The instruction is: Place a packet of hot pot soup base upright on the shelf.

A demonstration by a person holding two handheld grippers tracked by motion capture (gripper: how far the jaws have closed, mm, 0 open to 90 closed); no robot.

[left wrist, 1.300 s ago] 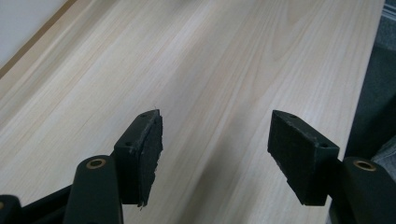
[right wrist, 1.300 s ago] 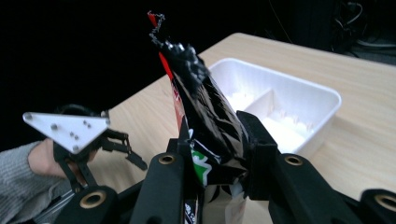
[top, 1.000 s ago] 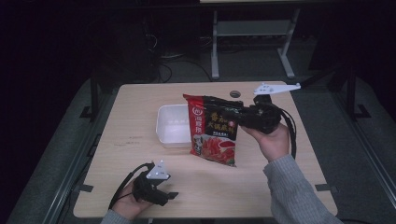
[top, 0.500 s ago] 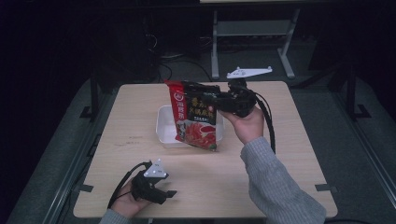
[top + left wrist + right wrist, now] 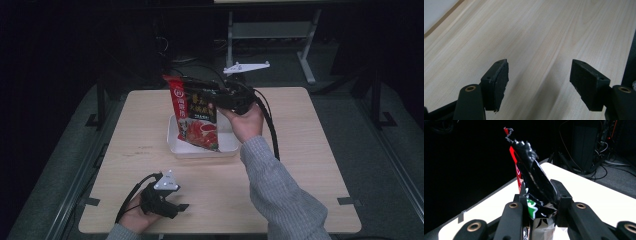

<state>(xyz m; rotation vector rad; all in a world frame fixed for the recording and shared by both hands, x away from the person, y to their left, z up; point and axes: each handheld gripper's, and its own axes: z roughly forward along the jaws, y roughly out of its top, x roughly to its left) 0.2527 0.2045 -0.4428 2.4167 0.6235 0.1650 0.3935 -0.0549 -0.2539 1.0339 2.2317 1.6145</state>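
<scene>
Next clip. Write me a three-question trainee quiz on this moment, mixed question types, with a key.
1. True or false: the right hand-held gripper is clamped on the red and black printed foil pouch.
2. Over what does the pouch hang? A) bare wooden table B) white rectangular plastic tray C) floor
3. Fill in: the left hand-held gripper, low over the light wooden table, has its jaws ____.

Key: 1 true; 2 B; 3 open, with nothing between them.
</scene>
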